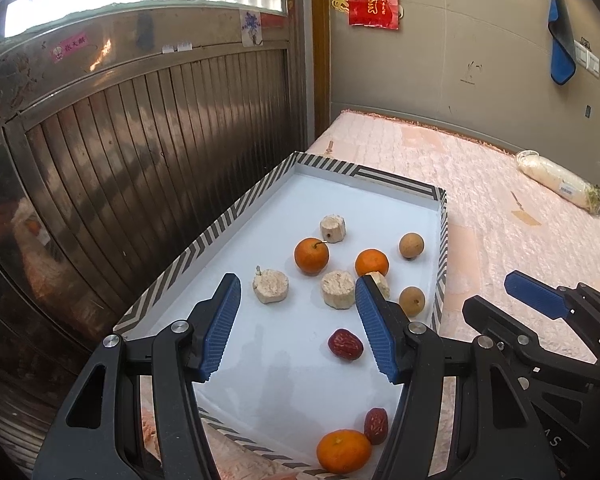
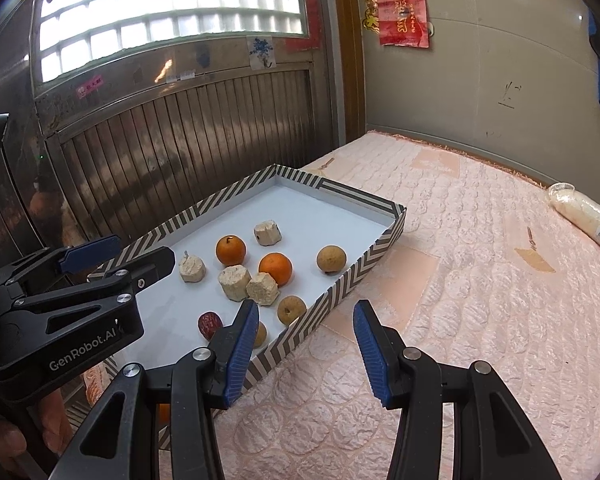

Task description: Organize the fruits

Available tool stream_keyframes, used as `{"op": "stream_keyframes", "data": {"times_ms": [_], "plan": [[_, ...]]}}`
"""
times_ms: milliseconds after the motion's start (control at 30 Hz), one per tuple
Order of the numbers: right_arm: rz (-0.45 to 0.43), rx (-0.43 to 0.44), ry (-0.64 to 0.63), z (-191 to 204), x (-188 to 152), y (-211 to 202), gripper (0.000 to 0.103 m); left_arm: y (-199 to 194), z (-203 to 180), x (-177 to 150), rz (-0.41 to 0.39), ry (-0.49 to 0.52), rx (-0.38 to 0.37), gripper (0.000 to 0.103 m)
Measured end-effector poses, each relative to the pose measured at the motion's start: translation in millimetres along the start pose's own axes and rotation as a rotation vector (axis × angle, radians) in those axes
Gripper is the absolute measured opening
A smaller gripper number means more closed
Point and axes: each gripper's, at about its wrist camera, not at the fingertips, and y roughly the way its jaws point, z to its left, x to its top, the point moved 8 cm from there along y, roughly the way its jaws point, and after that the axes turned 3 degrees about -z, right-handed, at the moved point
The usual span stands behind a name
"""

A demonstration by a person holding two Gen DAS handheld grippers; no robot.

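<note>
Shallow striped tray [image 1: 236, 216] with white floor holds scattered fruit: three oranges [image 1: 311, 255], two red dates [image 1: 345, 344], brown longans [image 1: 411, 245]. Pale cut chunks [image 1: 269, 285] lie among them.

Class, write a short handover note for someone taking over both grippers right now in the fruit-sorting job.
Left gripper: open, empty, over the striped tray.
Right gripper: open, empty, over the pink quilt beside the tray.
In the tray, mixed: three oranges, red dates, brown round fruits, pale cut chunks.
Done: nothing grouped as far as the views show.
Left: sort each kind together.
</note>
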Motion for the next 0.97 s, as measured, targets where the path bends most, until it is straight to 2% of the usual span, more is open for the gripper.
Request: {"op": "stream_keyframes", "data": {"times_ms": [633, 833, 967], "plan": [[0.025, -0.003, 0.026, -8.0, -4.9, 10.9, 0.048, 12.6, -0.6, 0.8, 0.011, 0.015, 0.005, 0.060], [0.019, -0.029, 0.031, -17.7, -5.9, 6.2, 0.048, 4.6, -10.4, 11.3, -0.046, 0.033, 0.001, 0.060], [0.016, -0.093, 0.067, -46.9, -10.4, -6.8, 0.048, 3.9, -44.6, 16.5, -0.034, 0.059, -0.081, 0.060]]}}
